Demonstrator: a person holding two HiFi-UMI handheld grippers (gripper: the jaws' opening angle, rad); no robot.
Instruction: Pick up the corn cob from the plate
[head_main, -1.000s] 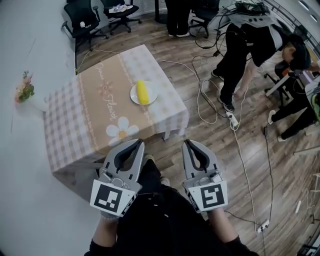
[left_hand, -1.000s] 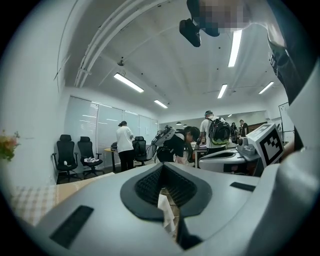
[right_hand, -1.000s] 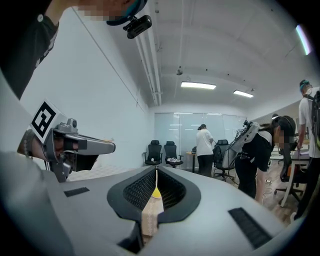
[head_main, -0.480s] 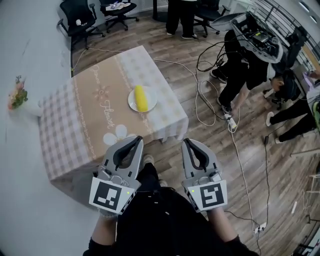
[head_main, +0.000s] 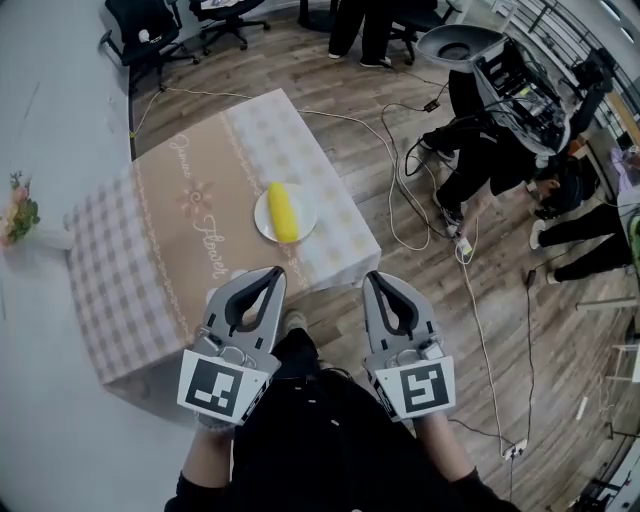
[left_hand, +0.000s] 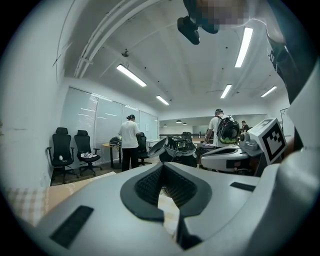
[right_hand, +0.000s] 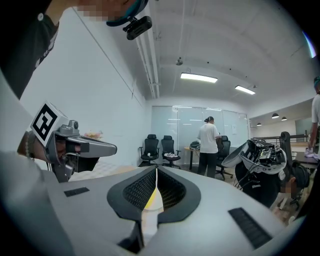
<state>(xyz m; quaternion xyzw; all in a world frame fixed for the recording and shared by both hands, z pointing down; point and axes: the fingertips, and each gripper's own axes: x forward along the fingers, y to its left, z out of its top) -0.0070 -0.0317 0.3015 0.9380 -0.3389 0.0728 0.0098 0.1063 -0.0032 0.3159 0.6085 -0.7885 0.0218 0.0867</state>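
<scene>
Item 1. Wooden floor (head_main: 520, 330): fills the right half of the head view, crossed by a white cable (head_main: 400, 205). It shows less room beyond the desk than a second ago.

Item 2. Desk (head_main: 150, 260): low and square, under a checked cloth with a beige centre band. It lies closer to the tongs than a second ago. Its near edge now sits under the left tip, and the printed daisy seen earlier is covered.

Item 3. Persons: one bent over at the right (head_main: 480, 150), beside dark equipment that has come further into view. Another stands at the top edge (head_main: 355, 25).

Item 4. Office chairs (head_main: 140, 40): black, beyond the desk's far corner, nearer the frame's top than before.

Item 5. Left tongs (head_main: 273, 272): clenched and empty, as a second ago. Their own view (left_hand: 162, 166) shows the tips meeting.

Item 6. Right tongs (head_main: 372, 279): clenched and empty, unchanged, over the floor just off the desk's near corner. Their own view (right_hand: 156, 170) shows only a thin slit between the tips.

Item 7. Plate (head_main: 311, 222): white, on the desk's right part, nearer both tips than earlier but still apart from them.

Item 8. Corn cob (head_main: 282, 211): yellow, lying lengthwise on the plate, untouched.

Item 9. Flowers (head_main: 18, 212): by the desk's left side, now at the frame's edge.
</scene>
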